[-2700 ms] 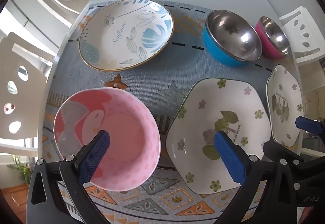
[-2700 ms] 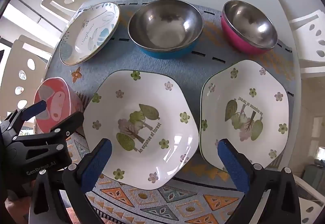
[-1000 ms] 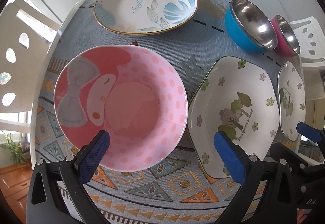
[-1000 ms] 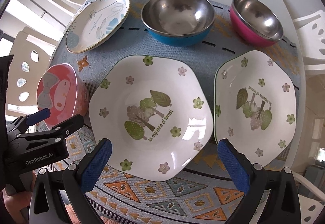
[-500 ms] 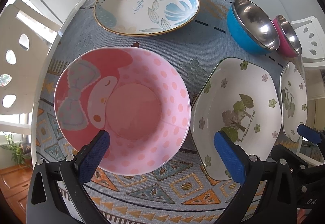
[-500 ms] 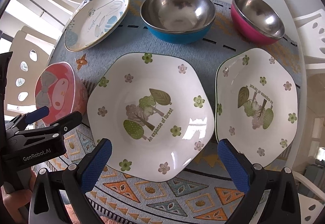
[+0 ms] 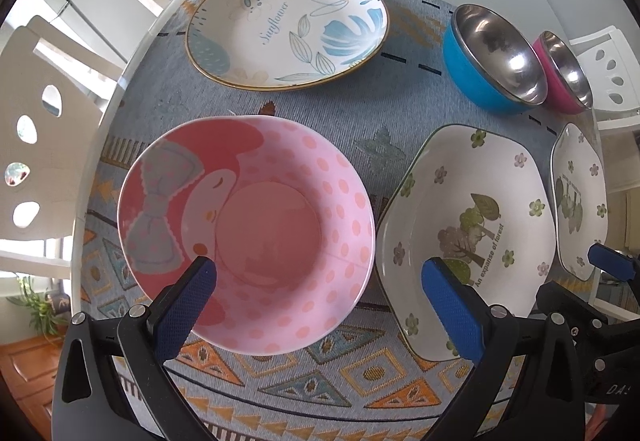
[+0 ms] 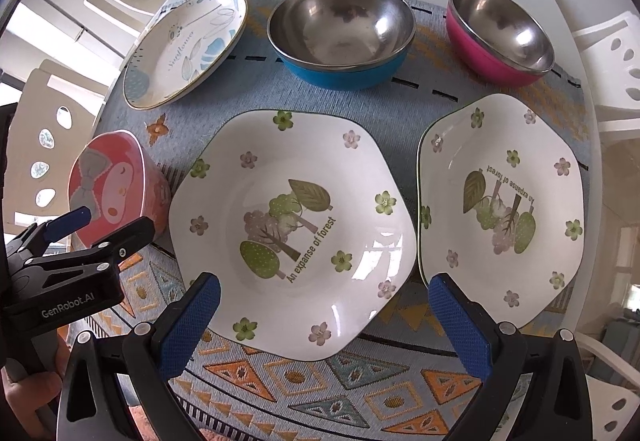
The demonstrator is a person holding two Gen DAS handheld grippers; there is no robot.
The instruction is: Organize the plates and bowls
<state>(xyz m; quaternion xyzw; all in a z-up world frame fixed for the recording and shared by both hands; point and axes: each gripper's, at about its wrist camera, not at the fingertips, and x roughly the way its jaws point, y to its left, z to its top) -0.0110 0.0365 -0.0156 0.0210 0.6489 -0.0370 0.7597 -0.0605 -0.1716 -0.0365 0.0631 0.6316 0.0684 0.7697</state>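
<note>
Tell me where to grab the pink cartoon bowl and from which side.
Take the pink bowl by its near rim, coming from above with the left gripper: one jaw inside, one outside. It sits upright and empty with a thin wall, and the open jaws already hang over that edge.

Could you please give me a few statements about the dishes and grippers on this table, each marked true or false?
1. The pink polka-dot bowl sits upright on the patterned blue placemat. True.
2. The left gripper is clamped on the pink bowl. False: it is open, holding nothing.
3. The two hexagonal forest plates are stacked. False: they lie side by side.
4. The blue steel bowl and magenta steel bowl are empty. True.
5. The right gripper is open. True.
</note>
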